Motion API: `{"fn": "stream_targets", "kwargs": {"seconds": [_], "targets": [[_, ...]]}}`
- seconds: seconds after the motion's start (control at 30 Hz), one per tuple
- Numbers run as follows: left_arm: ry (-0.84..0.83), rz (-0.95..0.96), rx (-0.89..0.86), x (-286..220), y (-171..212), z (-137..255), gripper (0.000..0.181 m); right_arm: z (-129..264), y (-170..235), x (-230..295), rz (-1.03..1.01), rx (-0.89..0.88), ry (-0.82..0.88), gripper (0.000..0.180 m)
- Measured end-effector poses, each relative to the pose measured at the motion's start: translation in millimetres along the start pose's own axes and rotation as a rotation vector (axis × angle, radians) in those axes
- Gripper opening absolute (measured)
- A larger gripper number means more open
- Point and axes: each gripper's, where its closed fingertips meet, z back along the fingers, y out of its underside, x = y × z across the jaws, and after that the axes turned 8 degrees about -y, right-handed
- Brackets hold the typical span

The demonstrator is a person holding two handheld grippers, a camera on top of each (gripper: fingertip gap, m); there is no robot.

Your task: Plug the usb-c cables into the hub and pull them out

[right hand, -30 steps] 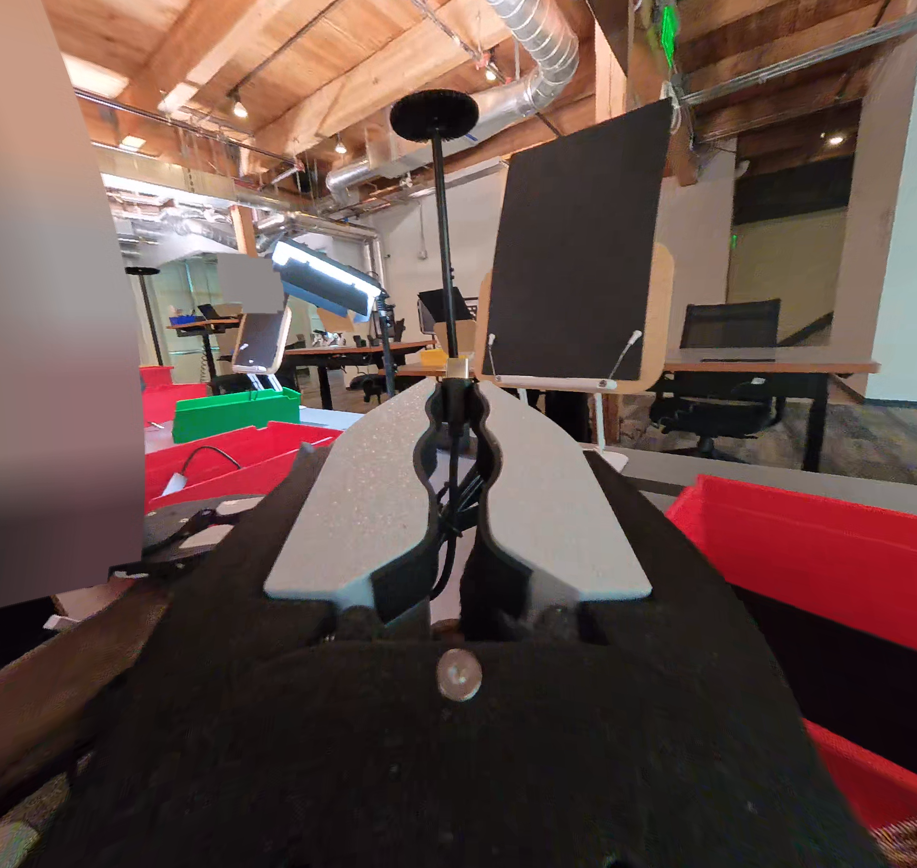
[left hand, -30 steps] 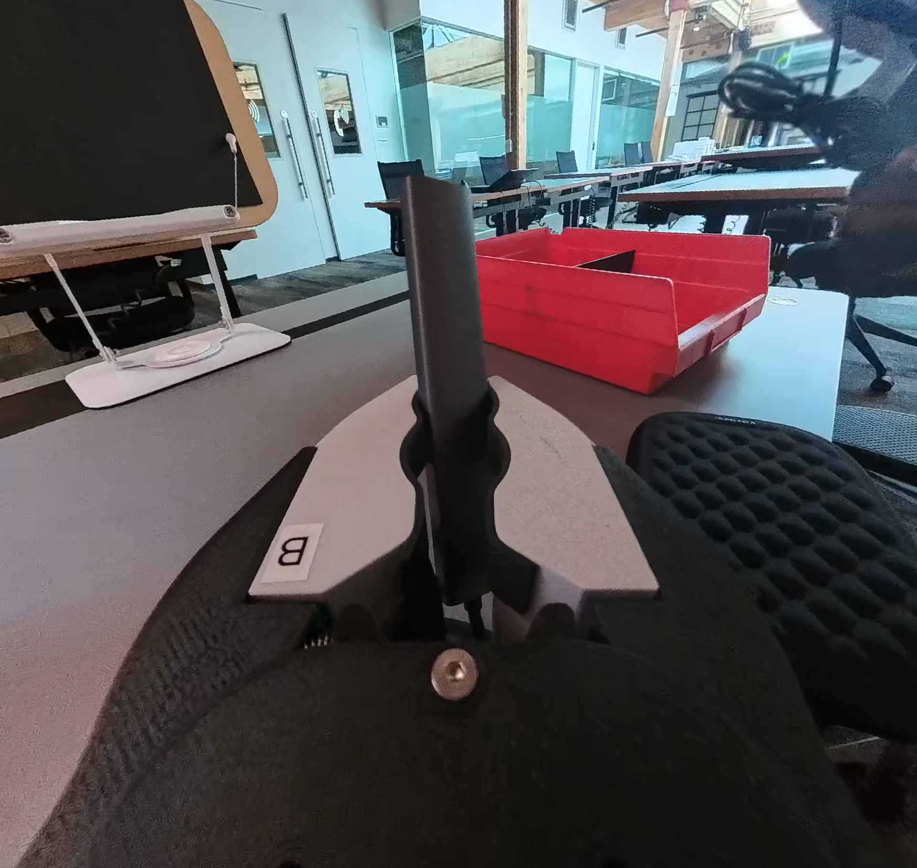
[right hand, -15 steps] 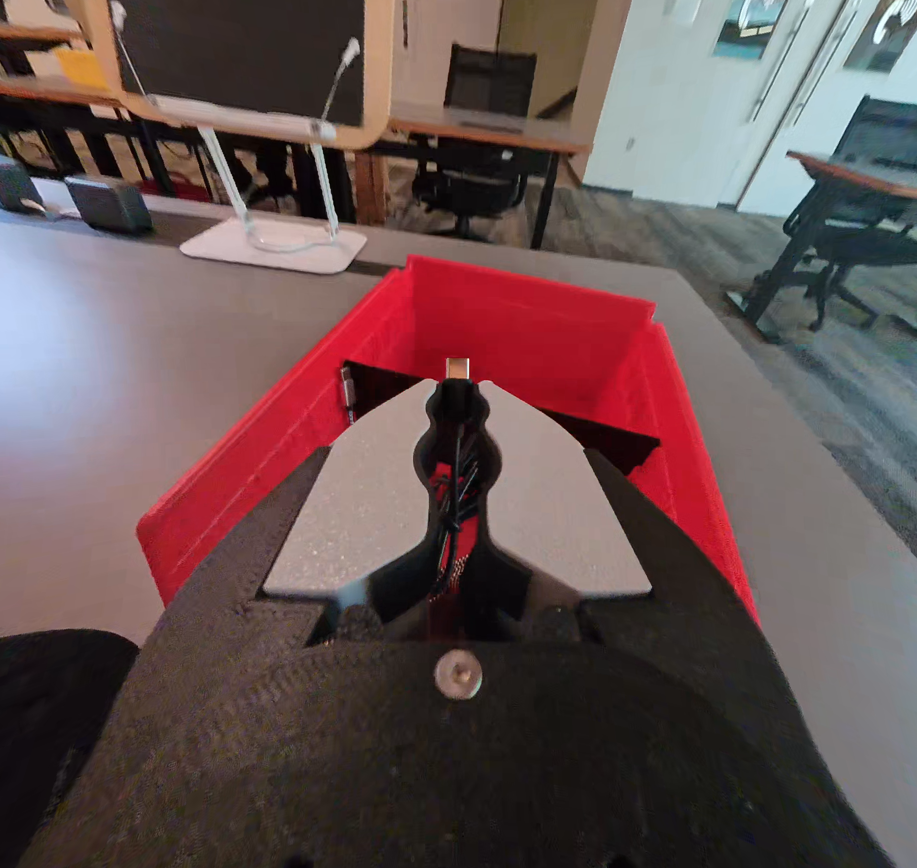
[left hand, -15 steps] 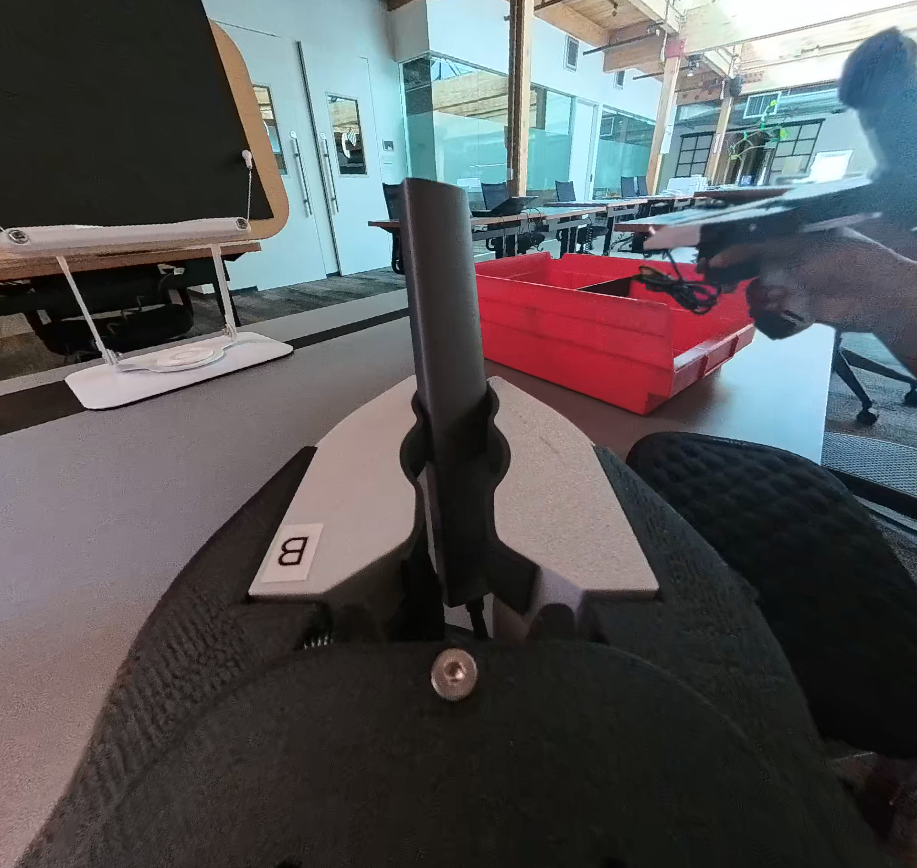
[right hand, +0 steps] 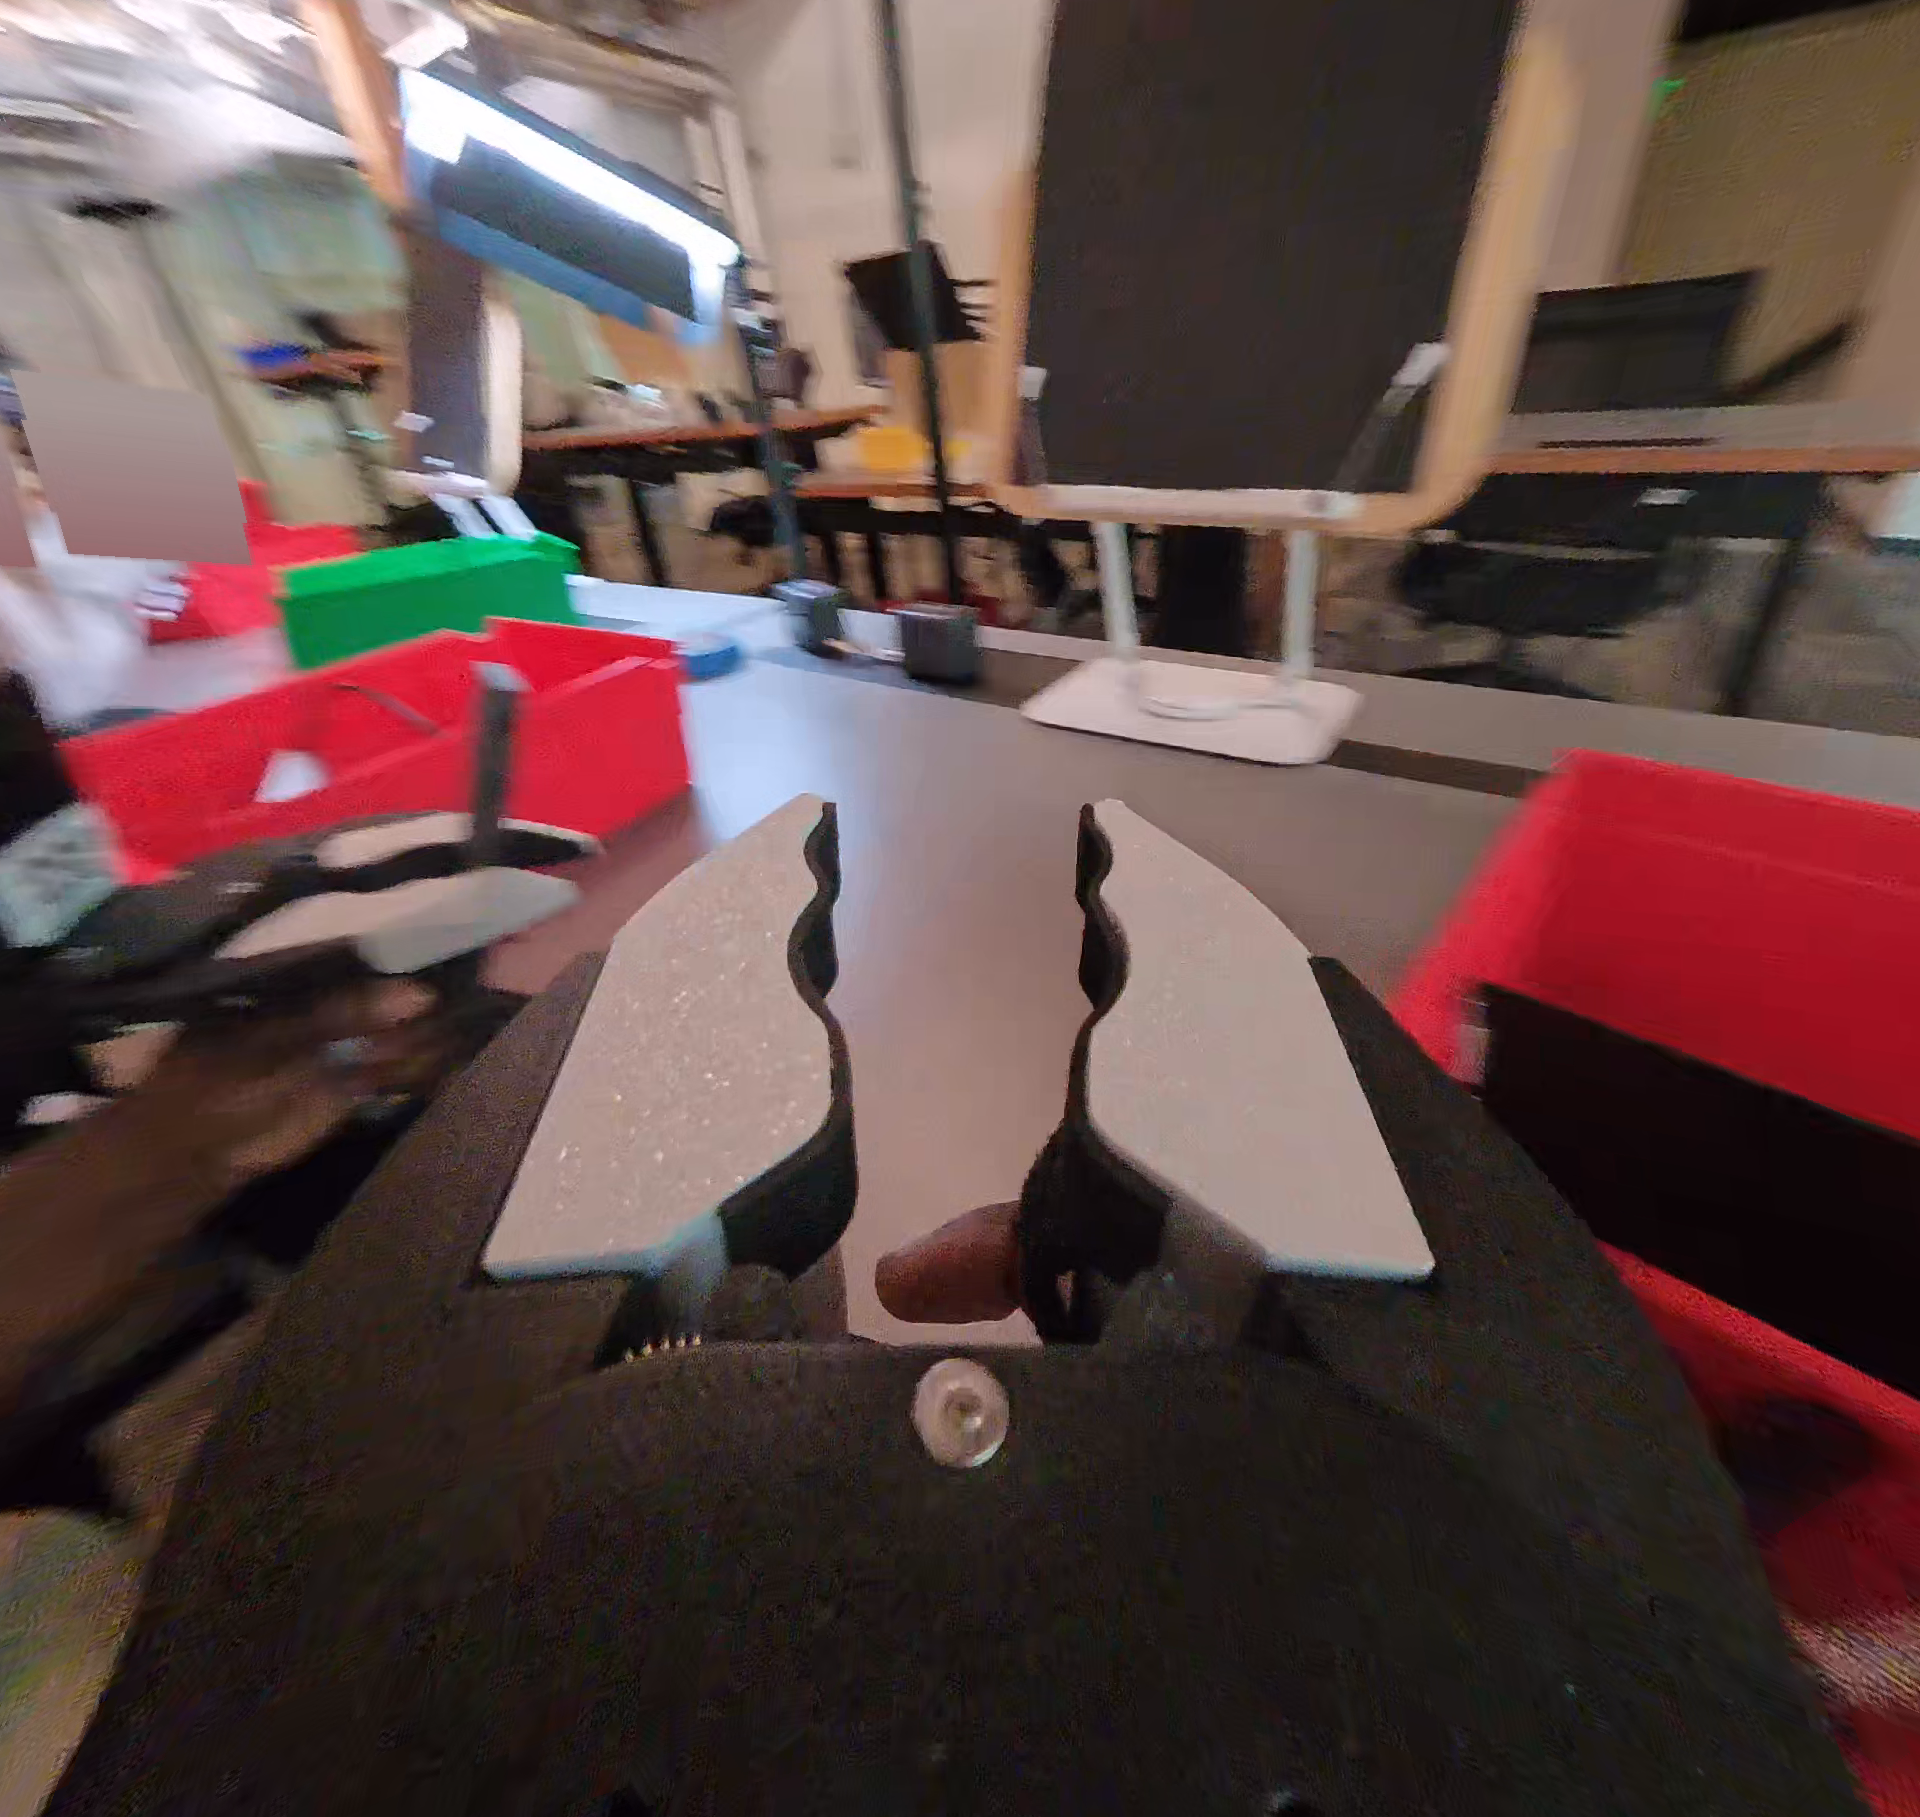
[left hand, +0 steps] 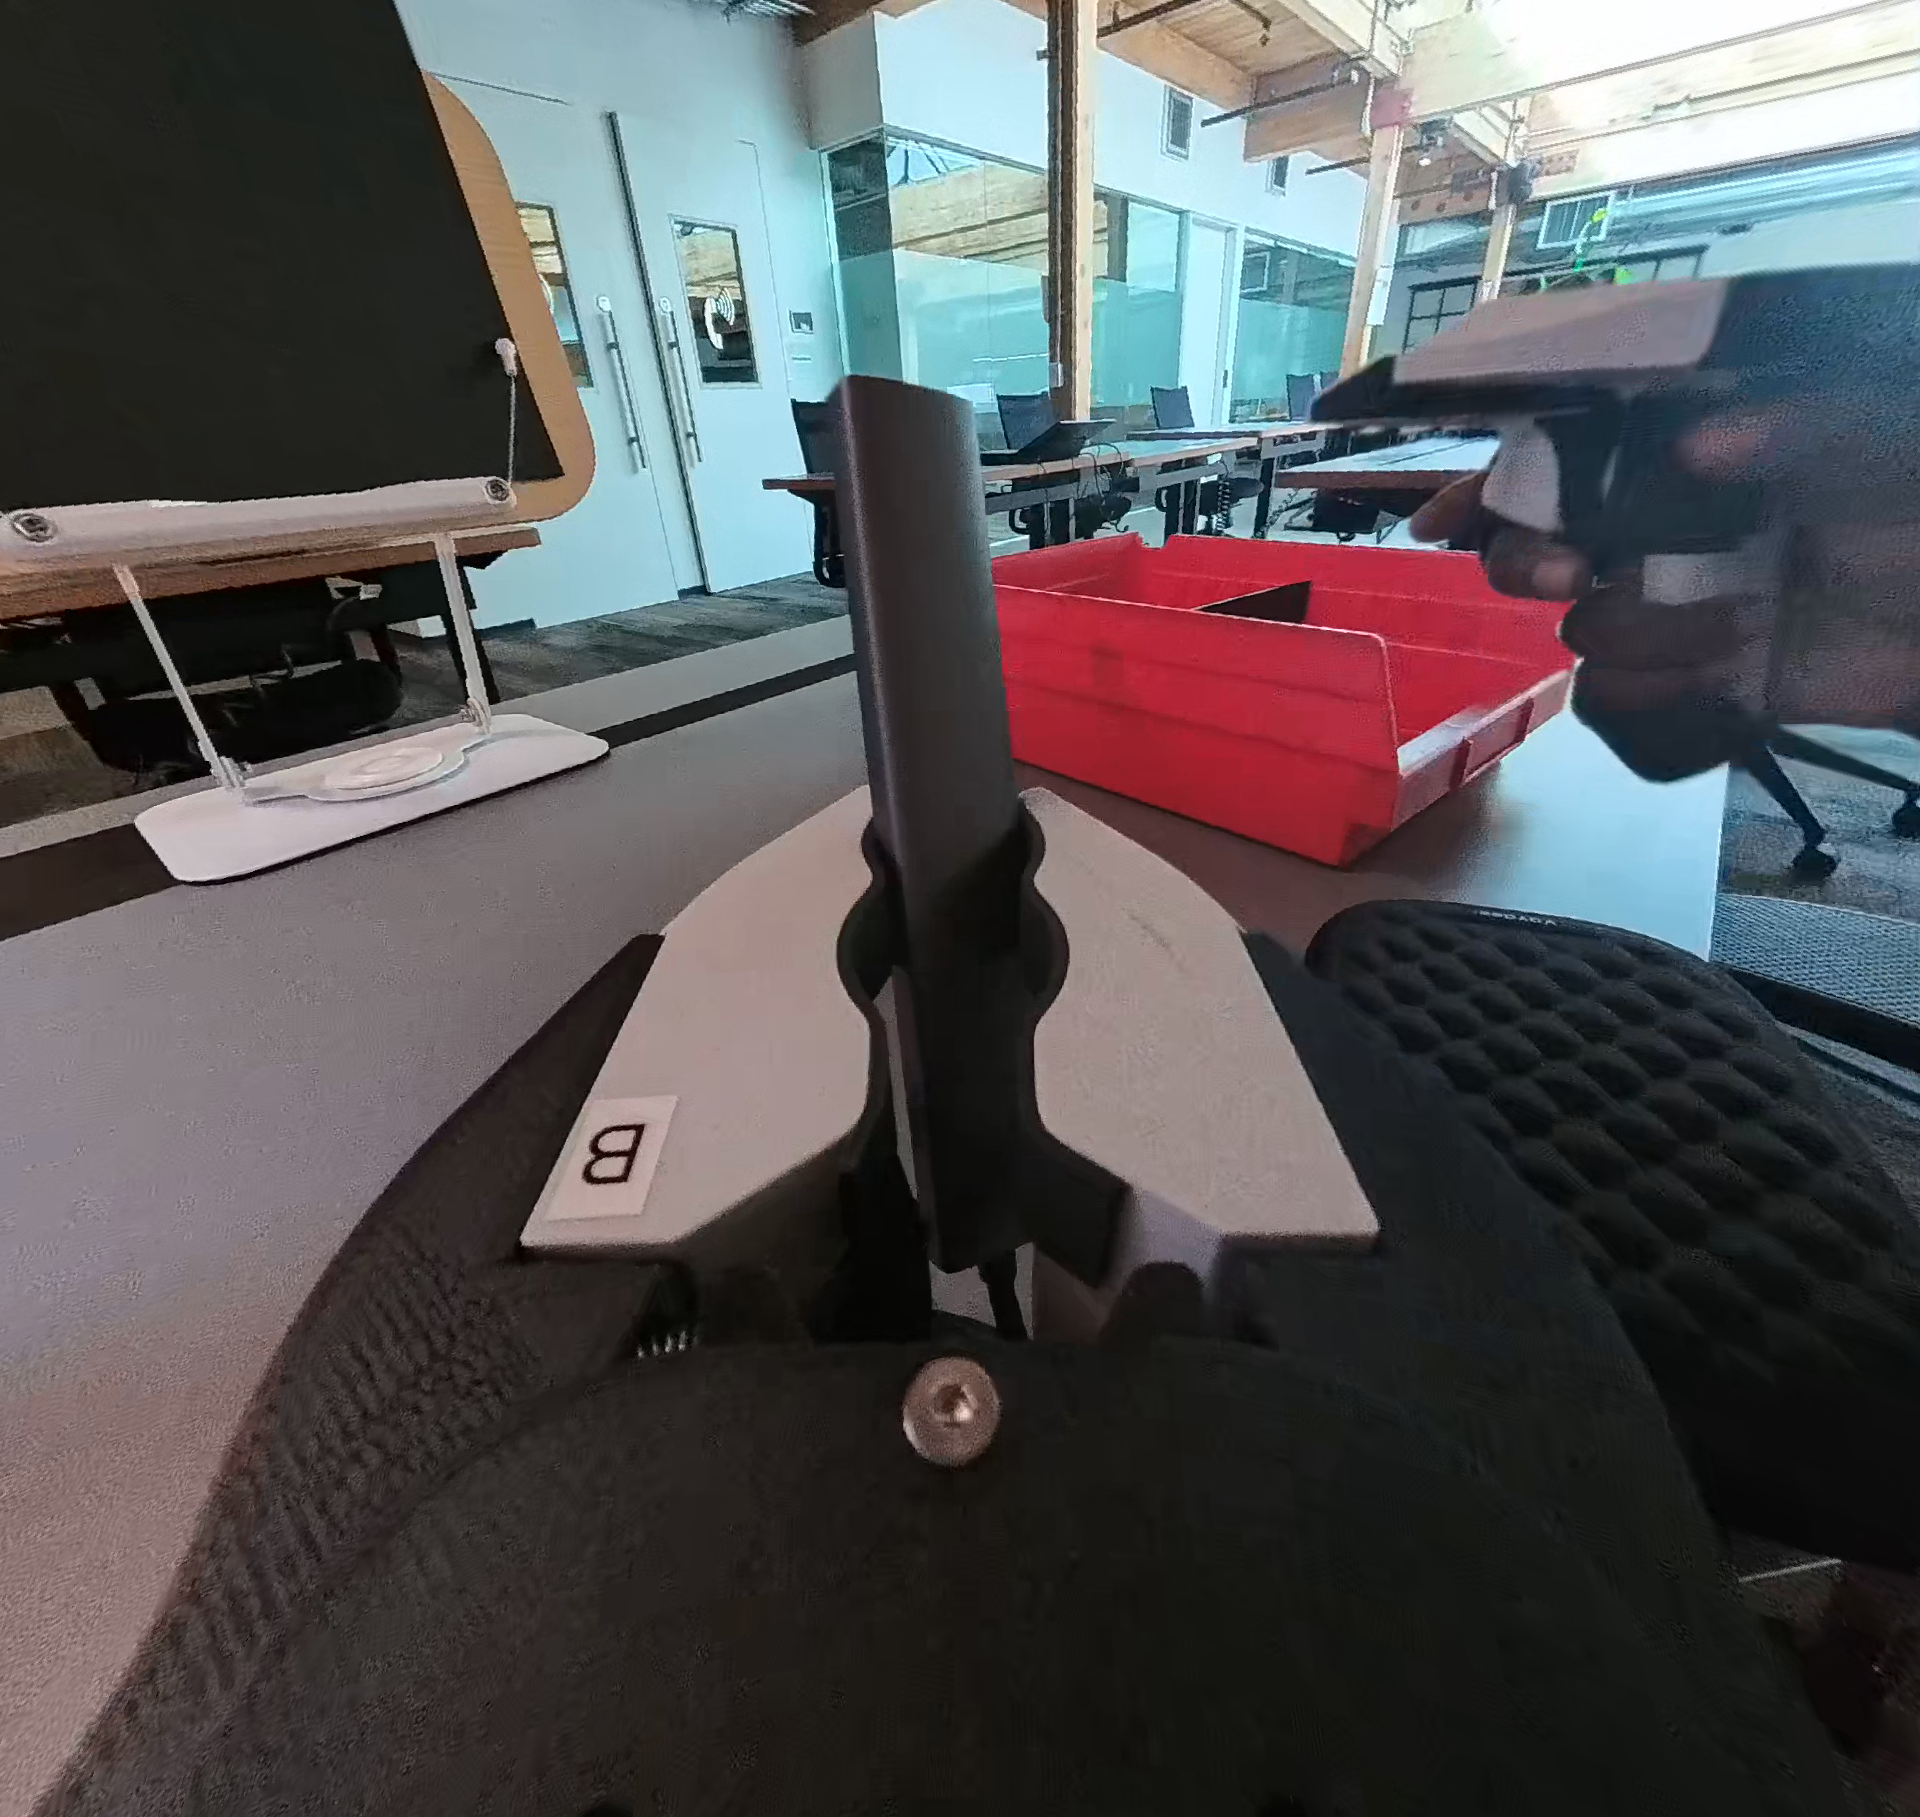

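My left gripper is shut on the hub, a slim dark grey bar that stands upright between its fingers above the grey table. My right gripper is open and empty over the table, its jaws well apart. It also shows blurred in the left wrist view, held by a hand above the red bin. The right wrist view shows the left gripper with the hub at the left. No usb-c cable is in view.
The red bin with a black divider sits right of my right gripper. Another red bin and a green bin stand far left. A white stand holds a black board. A black mesh chair back is at the table edge. The tips of one gripper are about 15 cm away from the tips of the other.
My right gripper was shut on a usb-c cable and hung over the red bin; now it is open and empty and has swung left. The left gripper has kept still with the hub.
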Motion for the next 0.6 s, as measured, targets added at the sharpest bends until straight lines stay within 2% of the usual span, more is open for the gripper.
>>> {"fn": "stream_targets", "kwargs": {"seconds": [0.07,0.17,0.33,0.37,0.43,0.5,0.53,0.6], "targets": [[0.006,-0.020,-0.007,-2.5,-0.6,0.6,0.020,-26.7,10.0,54.8,-0.102,-0.015,-0.222,0.044],[0.017,-0.049,-0.012,-6.2,-0.8,1.2,0.020,-66.2,35.3,105.6,-0.156,0.029,-0.392,0.048],[0.037,-0.096,-0.024,-12.4,-1.4,2.3,0.020,-106.8,47.5,125.4,-0.163,0.041,-0.426,0.046],[0.036,-0.105,-0.020,-13.0,-0.7,1.9,0.020,-109.3,47.5,127.3,-0.160,0.034,-0.424,0.041],[0.060,-0.119,-0.038,-17.1,-2.5,3.3,0.028,-109.3,48.3,124.8,-0.100,0.026,-0.385,0.015],[0.054,-0.129,-0.084,-17.5,-8.4,5.3,0.036,-102.6,45.1,127.6,-0.063,0.008,-0.400,0.013],[0.020,-0.130,-0.125,-13.8,-14.0,6.1,0.050,-98.6,42.1,129.4,-0.076,-0.006,-0.413,0.012],[-0.102,-0.135,-0.265,-0.1,-31.9,9.3,0.094,-90.6,33.4,132.9,-0.105,-0.051,-0.440,0.012]]}}
